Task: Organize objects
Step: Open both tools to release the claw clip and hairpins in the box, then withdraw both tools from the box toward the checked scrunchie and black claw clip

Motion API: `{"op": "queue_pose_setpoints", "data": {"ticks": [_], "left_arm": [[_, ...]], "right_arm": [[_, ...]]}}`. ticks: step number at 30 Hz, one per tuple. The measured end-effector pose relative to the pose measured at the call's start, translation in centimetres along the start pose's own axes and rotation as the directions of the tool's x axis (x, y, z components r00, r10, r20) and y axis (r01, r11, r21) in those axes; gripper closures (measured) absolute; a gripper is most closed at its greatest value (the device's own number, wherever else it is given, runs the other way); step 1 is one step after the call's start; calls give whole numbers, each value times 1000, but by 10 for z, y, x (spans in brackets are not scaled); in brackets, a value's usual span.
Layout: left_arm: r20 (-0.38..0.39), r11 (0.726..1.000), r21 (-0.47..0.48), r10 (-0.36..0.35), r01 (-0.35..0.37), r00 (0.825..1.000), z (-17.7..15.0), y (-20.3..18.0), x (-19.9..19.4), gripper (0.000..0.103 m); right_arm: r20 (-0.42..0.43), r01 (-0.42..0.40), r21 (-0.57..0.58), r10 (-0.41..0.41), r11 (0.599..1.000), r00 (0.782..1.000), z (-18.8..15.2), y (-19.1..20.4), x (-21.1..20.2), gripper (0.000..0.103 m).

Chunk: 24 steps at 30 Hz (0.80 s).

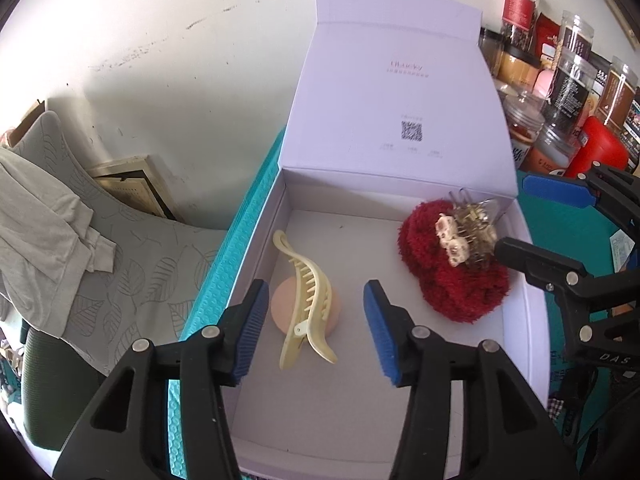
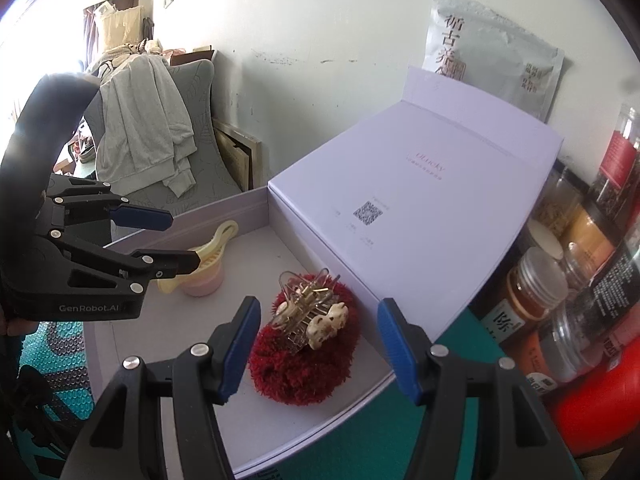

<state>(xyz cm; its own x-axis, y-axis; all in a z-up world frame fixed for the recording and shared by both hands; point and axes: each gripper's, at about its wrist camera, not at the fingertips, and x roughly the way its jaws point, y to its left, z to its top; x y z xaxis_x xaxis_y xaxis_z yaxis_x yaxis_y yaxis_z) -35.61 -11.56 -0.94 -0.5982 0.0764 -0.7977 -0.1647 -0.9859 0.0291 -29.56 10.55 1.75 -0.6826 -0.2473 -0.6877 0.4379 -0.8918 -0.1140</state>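
An open white box holds a cream hair clip lying across a pink round puff, and a red fluffy scrunchie with a gold flowered hair clip on top. My left gripper is open and empty, just above the cream clip. My right gripper is open and empty, straddling the scrunchie and gold clip. The box, cream clip and left gripper also show in the right wrist view.
The box lid stands open against the wall. Several jars and a red container crowd the right side. A teal bubble mailer lies left of the box. A grey cushioned chair with clothes stands further left.
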Motion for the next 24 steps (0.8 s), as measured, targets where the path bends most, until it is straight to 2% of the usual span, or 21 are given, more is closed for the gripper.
{"op": "queue_pose_setpoints", "data": {"ticks": [6, 8, 14, 24], "left_arm": [[21, 1000, -5, 8, -8, 1000, 0, -7, -36, 54], [31, 1000, -13, 9, -8, 999, 0, -6, -48, 47], [61, 1000, -16, 7, -6, 998, -3, -10, -83, 39], [98, 1000, -12, 21, -20, 995, -17, -23, -137, 34]], "right_arm": [[28, 21, -1, -21, 1000, 999, 6, 0, -26, 42], [39, 34, -7, -34, 999, 999, 8, 2, -35, 42], [76, 50, -24, -48, 998, 996, 12, 9, -65, 40], [120, 63, -35, -59, 997, 991, 9, 21, -111, 38]]}}
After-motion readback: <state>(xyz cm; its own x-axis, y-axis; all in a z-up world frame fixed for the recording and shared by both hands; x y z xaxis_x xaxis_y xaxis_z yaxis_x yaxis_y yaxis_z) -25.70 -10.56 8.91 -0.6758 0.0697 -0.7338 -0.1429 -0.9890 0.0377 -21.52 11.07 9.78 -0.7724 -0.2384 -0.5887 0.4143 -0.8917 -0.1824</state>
